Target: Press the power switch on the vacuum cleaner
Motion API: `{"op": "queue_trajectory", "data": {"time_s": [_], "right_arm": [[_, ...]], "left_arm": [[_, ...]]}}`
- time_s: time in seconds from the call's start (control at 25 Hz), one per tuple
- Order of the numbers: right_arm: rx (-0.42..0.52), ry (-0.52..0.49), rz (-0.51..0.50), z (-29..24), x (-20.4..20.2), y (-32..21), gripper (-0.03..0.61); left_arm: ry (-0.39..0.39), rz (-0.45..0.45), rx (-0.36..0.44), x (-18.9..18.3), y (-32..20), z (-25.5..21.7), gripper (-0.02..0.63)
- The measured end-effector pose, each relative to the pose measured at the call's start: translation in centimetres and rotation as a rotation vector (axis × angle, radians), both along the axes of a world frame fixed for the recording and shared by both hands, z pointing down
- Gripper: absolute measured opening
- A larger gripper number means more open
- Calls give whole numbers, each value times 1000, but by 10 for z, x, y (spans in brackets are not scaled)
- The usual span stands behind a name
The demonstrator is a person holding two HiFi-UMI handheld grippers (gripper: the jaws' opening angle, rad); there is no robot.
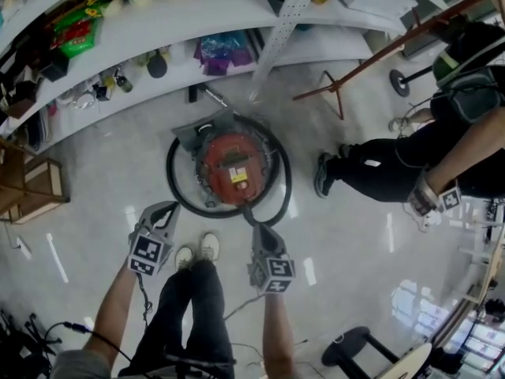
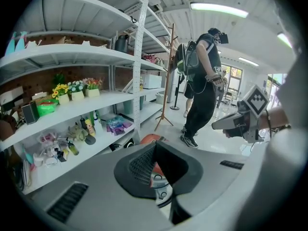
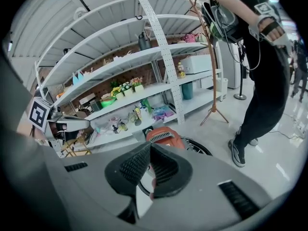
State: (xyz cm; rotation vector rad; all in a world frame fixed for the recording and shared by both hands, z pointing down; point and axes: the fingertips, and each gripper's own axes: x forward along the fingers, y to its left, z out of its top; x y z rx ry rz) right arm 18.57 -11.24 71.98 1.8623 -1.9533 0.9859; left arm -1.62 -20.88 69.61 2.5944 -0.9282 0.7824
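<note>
On the glossy pale floor (image 1: 95, 172), directly ahead of the person's shoes, stands the round red plastic canister vacuum cleaner (image 1: 233, 168), ringed by its coiled black hose (image 1: 175, 189). It sits between the person and the white tiered shelving (image 1: 197, 22). A yellow label (image 1: 239, 176) marks its top. The power switch itself cannot be picked out in any view.

Left gripper (image 1: 172, 206): clenched, jaws tip to tip, nothing between them, held above the floor near the hose's left side. Right gripper (image 1: 259, 227): likewise clenched and empty, just short of the hose's near edge. Each gripper view shows the red body beyond the joined tips – neither is touching it.

Handling assessment: the shell looks like rigid moulded plastic and should take a firm press without yielding. The canister is probably heavy enough to stay put under a downward push, though on this slick floor a sideways shove may make it slide or roll. The hose is flexible and gives no support. No grasp is needed – the joined tips of one gripper serve as a blunt finger, applied straight down on the switch once it is located on the top face.

A second person (image 1: 394, 164) stands at the right, well apart from the machine
</note>
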Motion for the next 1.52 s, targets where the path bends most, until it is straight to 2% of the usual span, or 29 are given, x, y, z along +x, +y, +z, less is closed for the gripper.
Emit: {"op": "queue_trajectory", "data": {"time_s": [0.88, 1.52], "right_arm": [[-17, -27, -18, 90, -5, -23, 12], [-36, -18, -78, 138, -8, -46, 12]], "left_arm": [[7, -8, -43, 3, 1, 79, 6], [10, -8, -69, 9, 6, 107, 6]]}}
